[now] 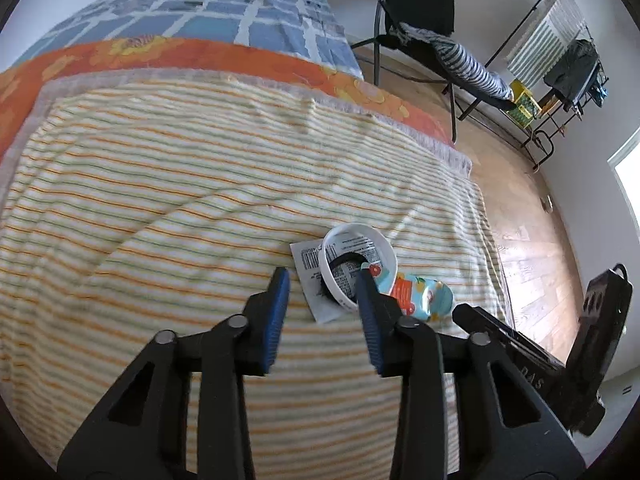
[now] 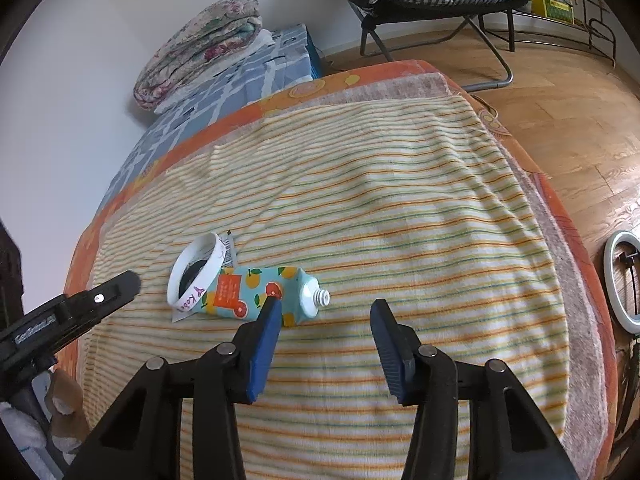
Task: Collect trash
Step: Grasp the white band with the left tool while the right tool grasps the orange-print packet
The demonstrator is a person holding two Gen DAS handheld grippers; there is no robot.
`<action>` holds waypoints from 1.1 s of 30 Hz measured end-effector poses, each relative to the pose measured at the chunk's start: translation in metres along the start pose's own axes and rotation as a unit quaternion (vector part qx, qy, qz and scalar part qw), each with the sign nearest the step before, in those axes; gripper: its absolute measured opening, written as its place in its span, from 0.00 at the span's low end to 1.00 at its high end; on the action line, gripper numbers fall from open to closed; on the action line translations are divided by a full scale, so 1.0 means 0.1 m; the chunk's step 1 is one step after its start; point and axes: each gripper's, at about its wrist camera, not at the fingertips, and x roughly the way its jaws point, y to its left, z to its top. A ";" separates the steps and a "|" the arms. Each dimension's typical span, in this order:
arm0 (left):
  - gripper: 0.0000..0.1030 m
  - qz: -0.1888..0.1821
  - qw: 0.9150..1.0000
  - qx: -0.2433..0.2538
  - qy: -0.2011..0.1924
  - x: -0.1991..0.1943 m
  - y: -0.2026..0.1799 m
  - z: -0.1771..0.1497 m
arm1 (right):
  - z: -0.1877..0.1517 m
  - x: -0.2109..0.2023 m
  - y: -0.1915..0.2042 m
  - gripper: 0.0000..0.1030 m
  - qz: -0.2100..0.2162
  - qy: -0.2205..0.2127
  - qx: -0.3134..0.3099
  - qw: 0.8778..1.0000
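Observation:
On the striped blanket (image 1: 160, 200) lie three pieces of trash together: a white ring-shaped band (image 1: 376, 248), a paper tag with a barcode (image 1: 308, 260) under it, and a teal tube with orange fruit print (image 1: 424, 296). My left gripper (image 1: 324, 280) is open just before the tag and ring. In the right wrist view the tube (image 2: 248, 292) lies with its white uncapped neck to the right, the ring (image 2: 200, 272) leaning on its left end. My right gripper (image 2: 326, 306) is open, its left fingertip at the tube.
The bed has an orange flowered sheet (image 2: 280, 100) and a blue checked cover (image 1: 240, 12) with a folded quilt (image 2: 200, 48) at its head. A black folding chair (image 1: 420, 20), a clothes rack (image 1: 560, 60) and a ring light (image 2: 624, 280) stand on the wooden floor (image 2: 580, 120).

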 end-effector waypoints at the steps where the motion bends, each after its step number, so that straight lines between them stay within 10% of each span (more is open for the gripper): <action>1: 0.30 -0.005 1.000 -0.005 0.003 0.06 0.01 0.01 | 0.01 0.02 -0.01 0.45 0.000 0.001 0.001 1.000; 33: 0.02 0.014 1.000 -0.008 -0.009 0.26 0.06 0.05 | 0.04 0.05 0.05 0.17 0.001 -0.015 -0.016 1.000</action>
